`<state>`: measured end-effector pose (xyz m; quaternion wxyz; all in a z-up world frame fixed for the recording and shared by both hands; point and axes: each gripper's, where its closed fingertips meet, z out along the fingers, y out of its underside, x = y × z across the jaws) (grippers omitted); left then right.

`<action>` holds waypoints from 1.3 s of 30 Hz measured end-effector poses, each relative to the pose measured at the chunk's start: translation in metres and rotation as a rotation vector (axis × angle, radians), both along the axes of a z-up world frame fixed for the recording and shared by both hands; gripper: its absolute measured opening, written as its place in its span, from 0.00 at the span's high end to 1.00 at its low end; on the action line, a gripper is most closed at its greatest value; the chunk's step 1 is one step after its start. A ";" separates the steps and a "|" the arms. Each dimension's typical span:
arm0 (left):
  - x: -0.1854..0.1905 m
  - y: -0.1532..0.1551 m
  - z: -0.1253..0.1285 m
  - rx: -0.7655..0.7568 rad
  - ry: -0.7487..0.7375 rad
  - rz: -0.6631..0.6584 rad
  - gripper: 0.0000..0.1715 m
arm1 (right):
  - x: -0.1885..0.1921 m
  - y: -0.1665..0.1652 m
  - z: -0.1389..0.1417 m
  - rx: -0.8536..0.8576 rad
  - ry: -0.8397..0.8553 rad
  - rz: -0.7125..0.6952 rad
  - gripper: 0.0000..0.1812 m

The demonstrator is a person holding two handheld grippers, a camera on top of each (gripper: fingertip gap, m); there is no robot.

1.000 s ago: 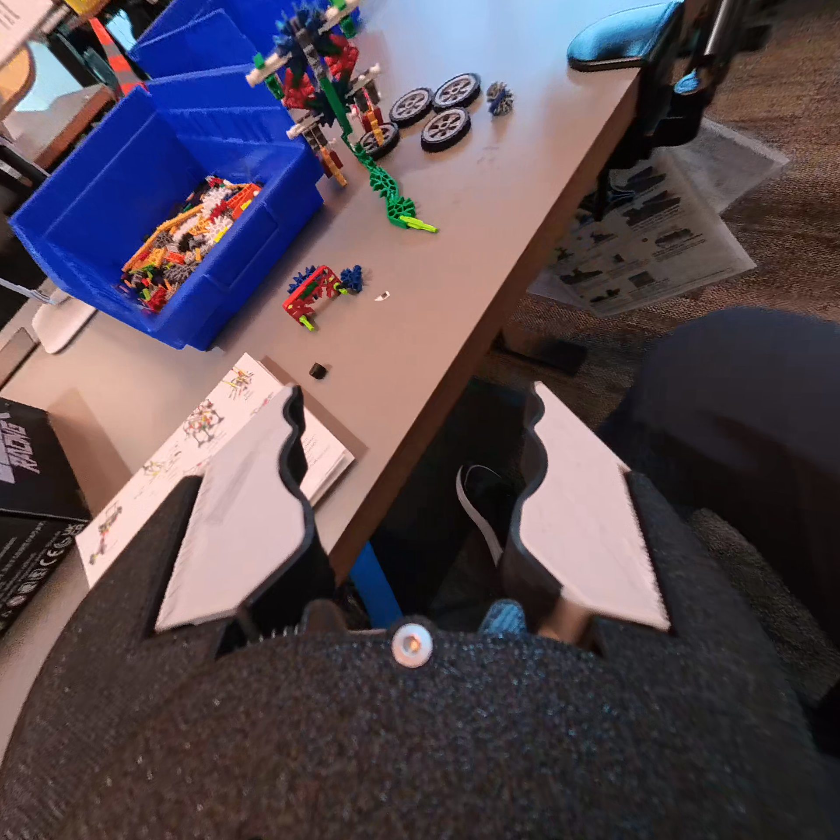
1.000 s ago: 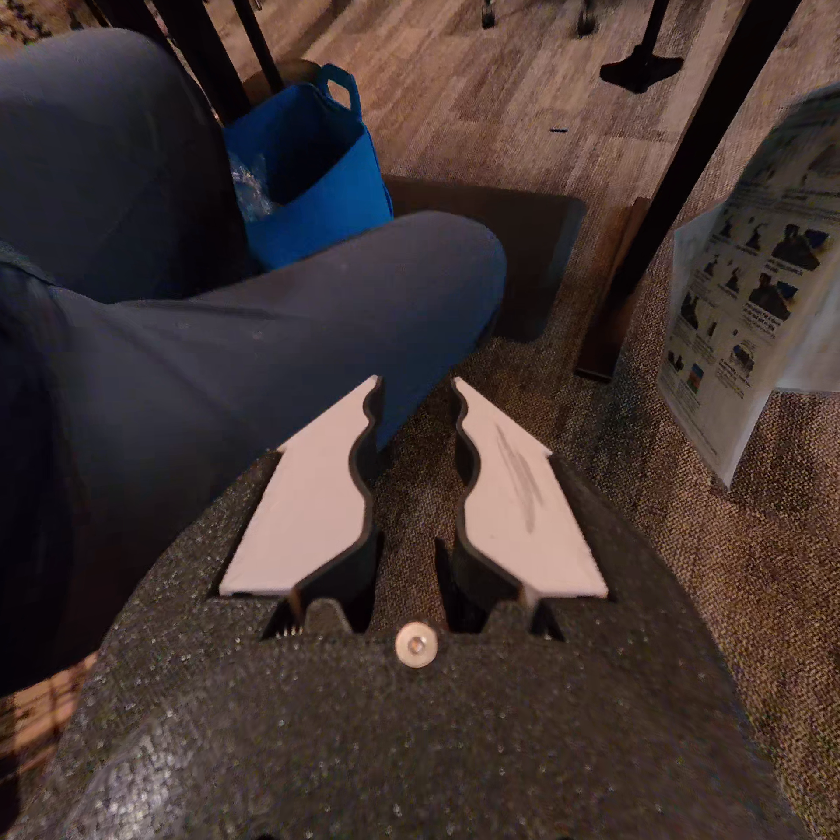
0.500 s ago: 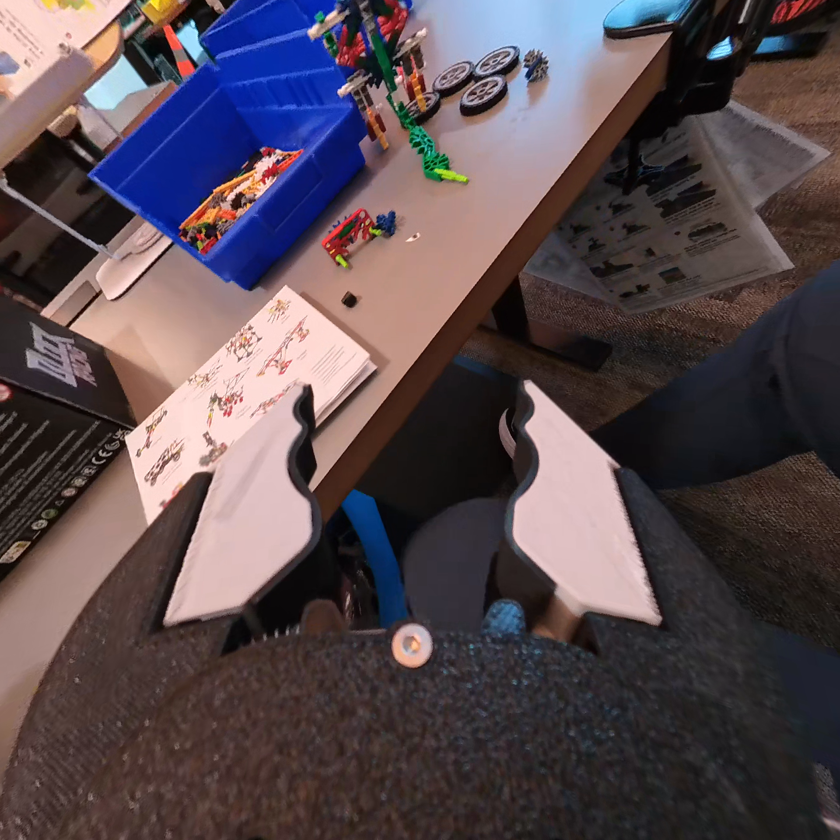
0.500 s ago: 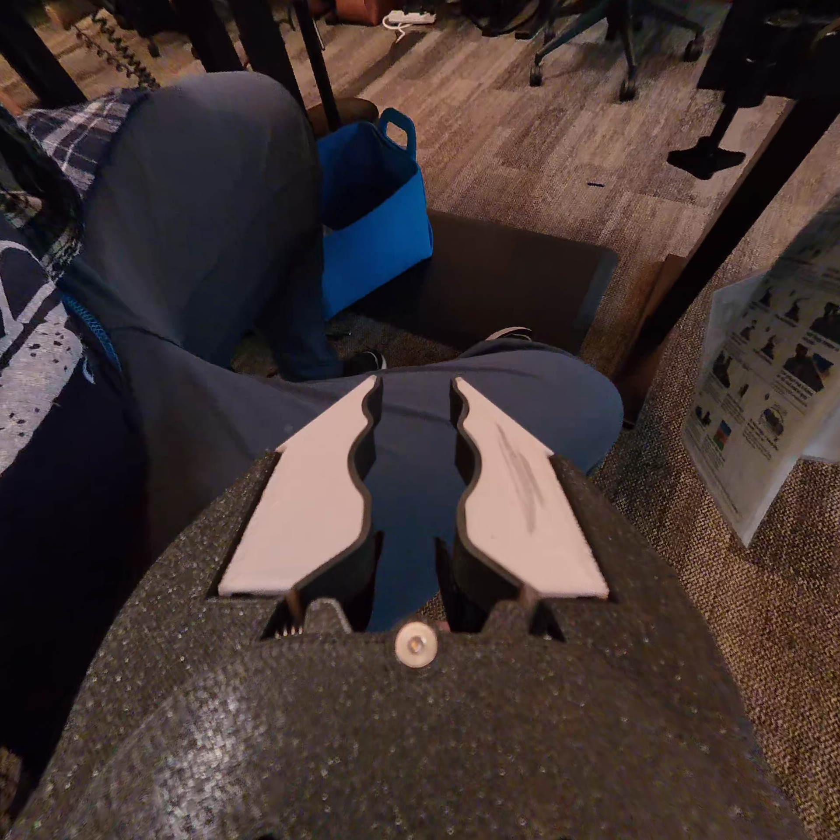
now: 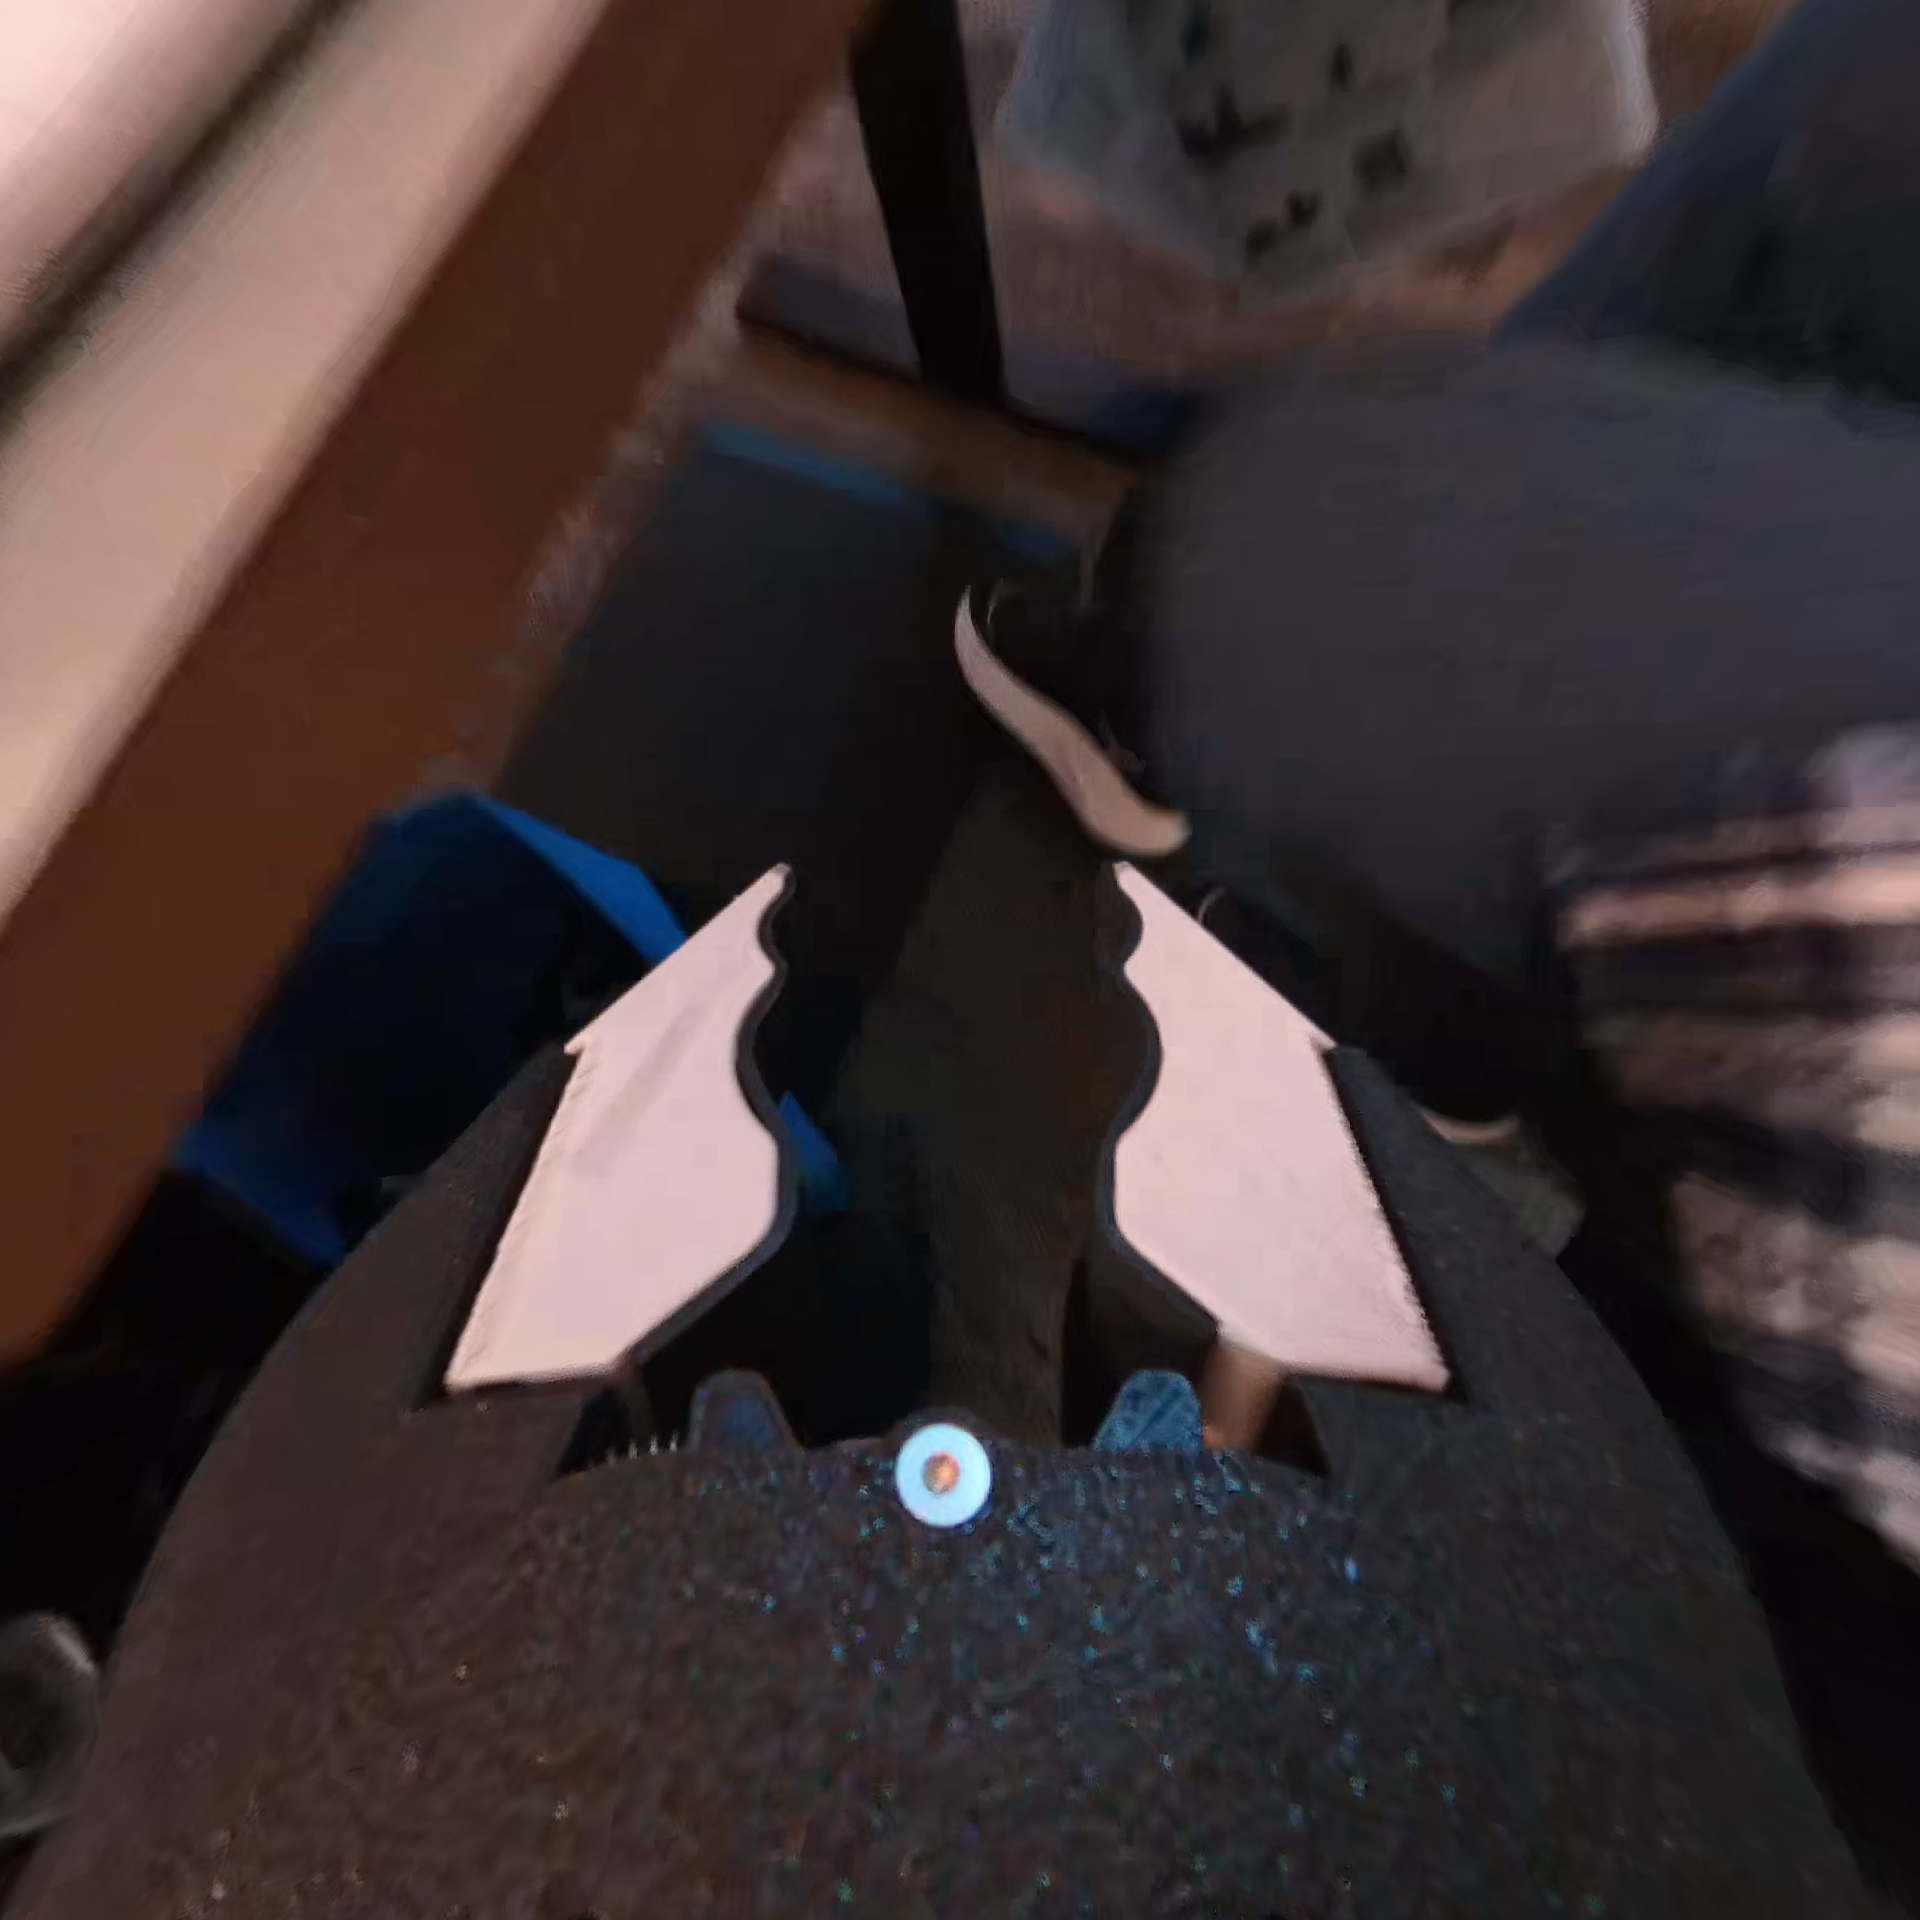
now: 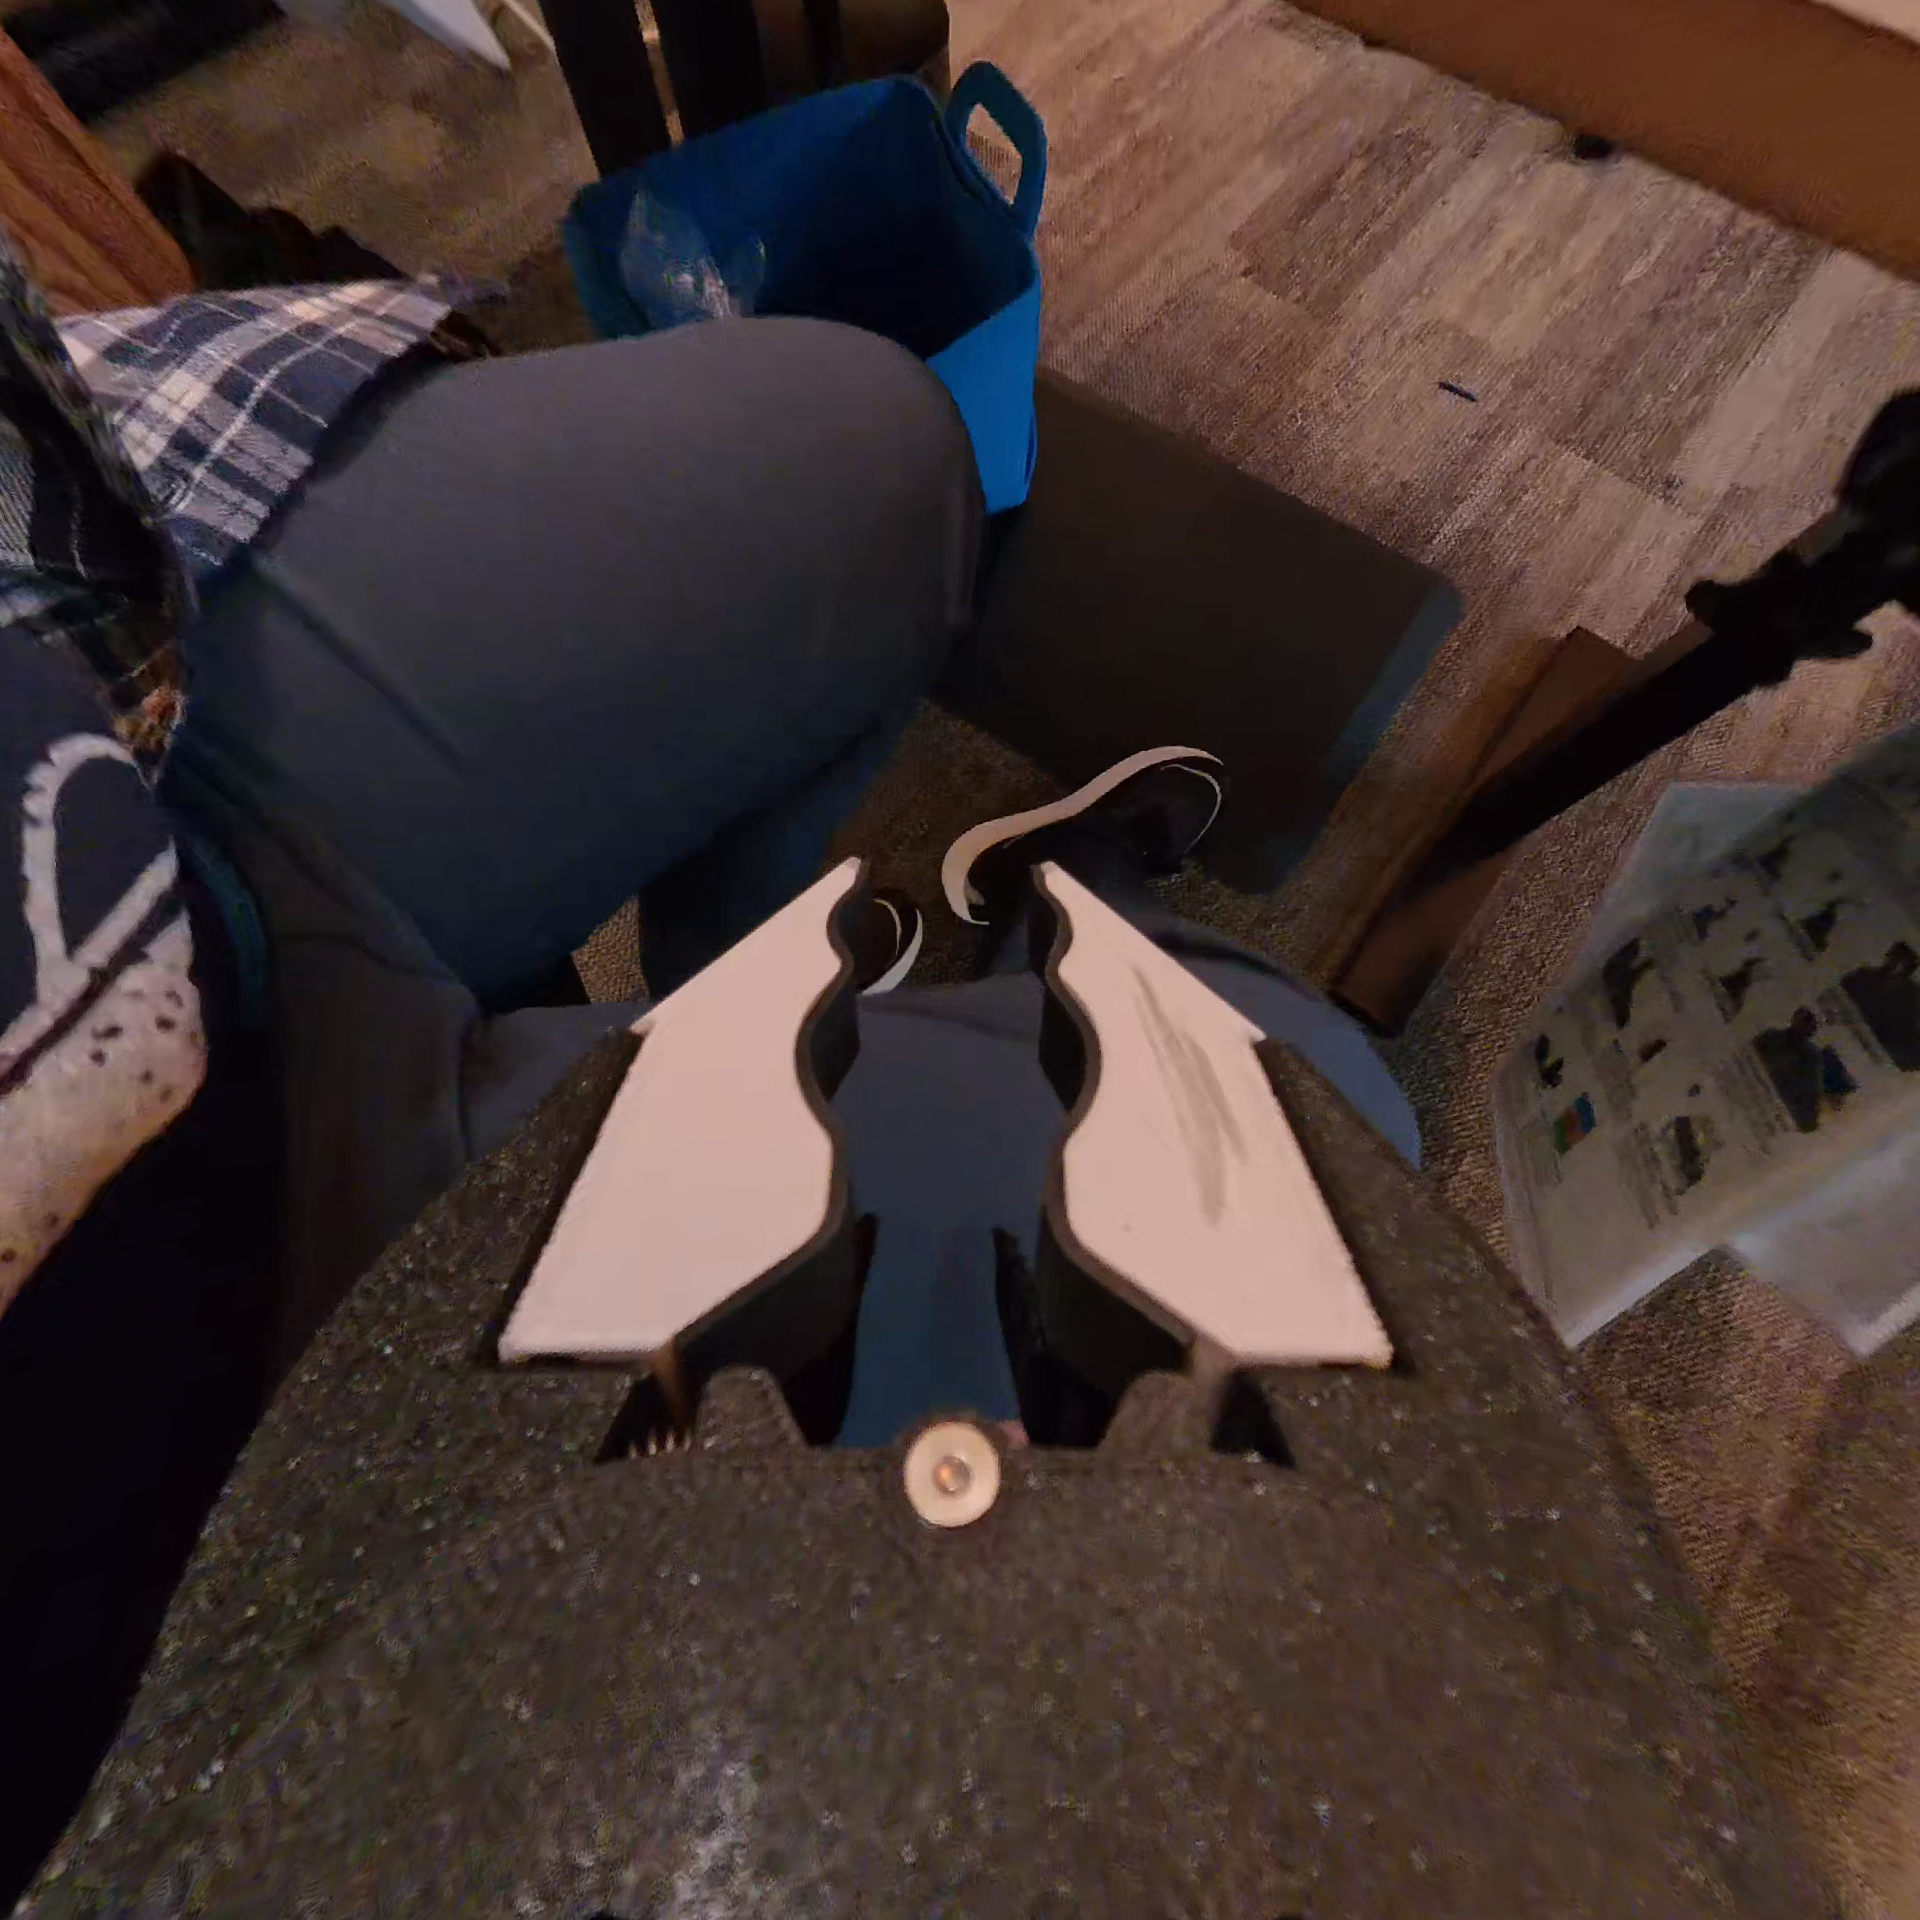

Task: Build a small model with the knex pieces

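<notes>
My left gripper (image 5: 951,873) is open and empty, held below the brown table edge (image 5: 312,520) and pointing down at the floor; this view is motion-blurred. Nearest to it are a blue fabric bag (image 5: 416,987) on the left and a dark shoe with a white sole (image 5: 1049,727) just ahead. My right gripper (image 6: 948,868) is open with a narrow gap and empty. It hovers over a person's lap in dark trousers (image 6: 582,623), with the same shoe (image 6: 1101,821) just past its fingertips.
The blue bag (image 6: 831,208) stands on the carpet beyond the knee, beside a dark floor mat (image 6: 1195,623). A printed instruction sheet (image 6: 1714,1039) lies on the floor at right, near a black table leg (image 6: 1714,665). A plaid shirt (image 6: 239,374) shows at left. About 40 cm separates my left fingertips from my right.
My left gripper has dropped below the table edge, so the tabletop with its blue bins and toy parts has left view. My right gripper has shifted over the lap; the shoe now shows.
</notes>
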<state>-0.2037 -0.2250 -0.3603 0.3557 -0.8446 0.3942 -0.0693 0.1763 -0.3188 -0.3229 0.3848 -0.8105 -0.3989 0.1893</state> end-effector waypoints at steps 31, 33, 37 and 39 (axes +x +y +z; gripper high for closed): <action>-0.025 -0.101 -0.030 -0.187 -0.064 0.031 0.62 | -0.042 -0.009 0.027 0.085 0.033 0.076 0.84; -0.031 -0.114 -0.010 -0.129 -0.091 0.077 0.62 | -0.042 -0.010 0.024 0.086 0.065 0.068 0.84; -0.044 -0.136 0.023 -0.043 -0.079 0.151 0.59 | -0.035 -0.008 0.021 0.108 0.102 0.035 0.84; -0.046 -0.142 0.039 0.001 -0.069 0.172 0.59 | -0.023 -0.004 0.017 0.105 0.121 -0.003 0.84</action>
